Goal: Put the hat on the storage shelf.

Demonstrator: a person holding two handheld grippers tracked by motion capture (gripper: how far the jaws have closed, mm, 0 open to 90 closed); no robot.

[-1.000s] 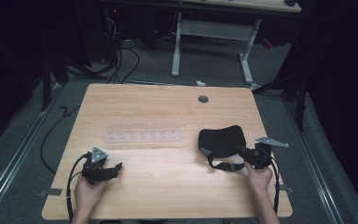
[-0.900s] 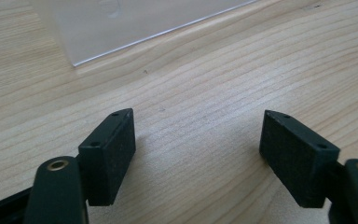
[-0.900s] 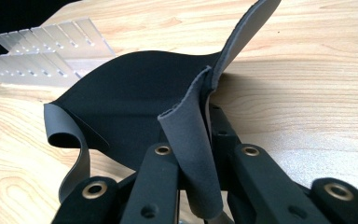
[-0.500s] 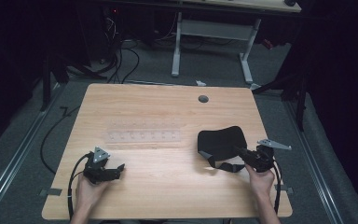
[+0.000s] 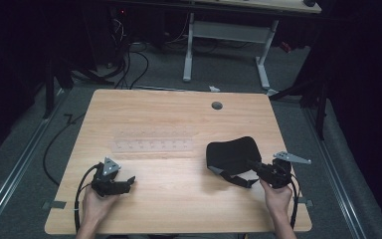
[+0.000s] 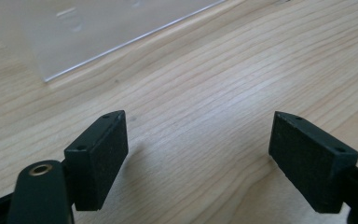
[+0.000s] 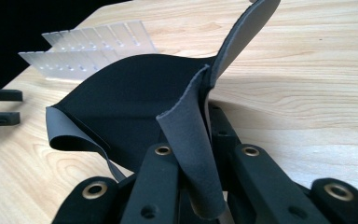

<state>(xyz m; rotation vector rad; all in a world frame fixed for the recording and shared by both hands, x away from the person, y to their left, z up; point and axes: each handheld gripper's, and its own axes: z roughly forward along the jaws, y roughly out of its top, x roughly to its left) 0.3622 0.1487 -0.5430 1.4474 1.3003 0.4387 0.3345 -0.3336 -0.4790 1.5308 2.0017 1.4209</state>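
On the table (image 5: 169, 199), the clear plastic tray (image 5: 152, 146) lies left of the fabric piece (image 5: 234, 154); the left gripper (image 5: 127, 183) sits before the tray, the right gripper (image 5: 252, 164) at the fabric's near edge

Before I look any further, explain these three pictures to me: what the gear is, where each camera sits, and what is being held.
A person sits at a wooden table holding a hand-operated two-jaw gripper in each hand. One picture comes from a fixed camera above, looking down. The other two come from cameras riding on the grippers, looking along their black jaws. The left gripper is open over bare wood. The right gripper is shut on the edge of a black fabric piece, grey on its underside, lifting it. A clear plastic strip lies mid-table.
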